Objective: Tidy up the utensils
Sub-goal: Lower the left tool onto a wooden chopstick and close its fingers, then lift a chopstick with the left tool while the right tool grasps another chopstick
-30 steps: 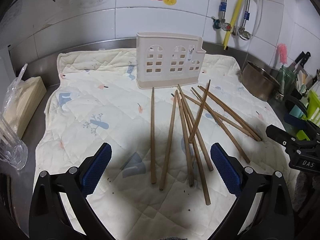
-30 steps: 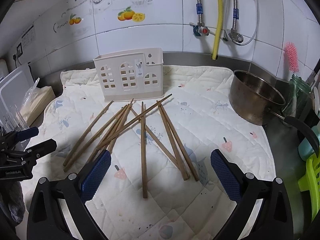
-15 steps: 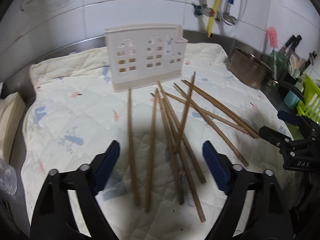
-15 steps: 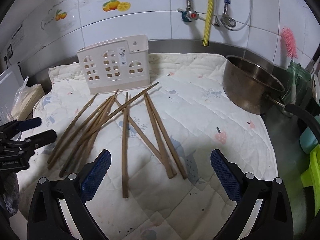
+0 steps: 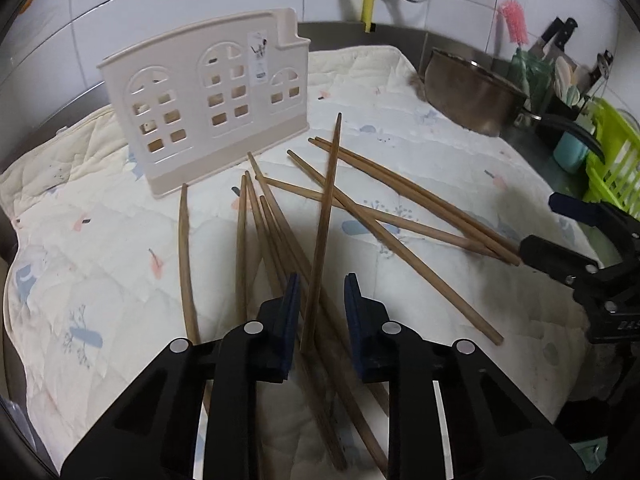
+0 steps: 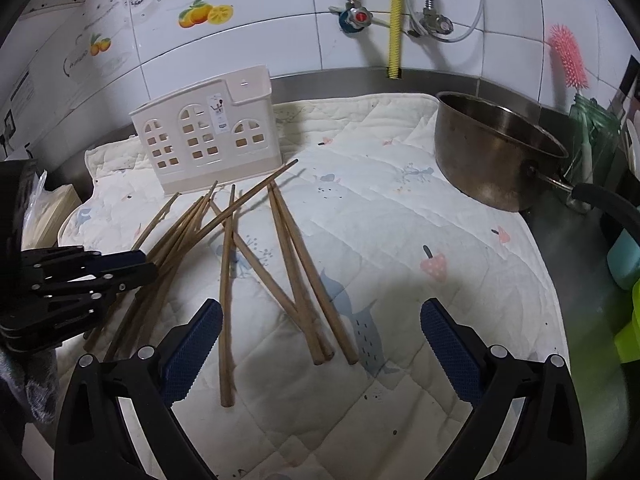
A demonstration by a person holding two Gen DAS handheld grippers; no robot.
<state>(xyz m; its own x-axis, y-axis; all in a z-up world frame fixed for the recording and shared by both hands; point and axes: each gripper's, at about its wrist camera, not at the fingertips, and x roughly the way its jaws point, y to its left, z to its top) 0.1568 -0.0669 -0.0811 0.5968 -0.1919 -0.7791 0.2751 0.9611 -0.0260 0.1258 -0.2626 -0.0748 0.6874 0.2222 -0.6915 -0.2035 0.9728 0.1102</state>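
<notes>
L tool [image 5: 320, 300] has just been closing w/ one chopstick [image 5: 324, 216] between, not yet pinched; R tool [image 6: 320, 336] spread; holder [image 5: 208, 116] upright for loading.

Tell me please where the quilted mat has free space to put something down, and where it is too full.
Free: the mat between the chopsticks and the metal pot, and the near corner before the right gripper. Crowded: the middle-left below the utensil holder, where the left gripper has been closing around a chopstick.
</notes>
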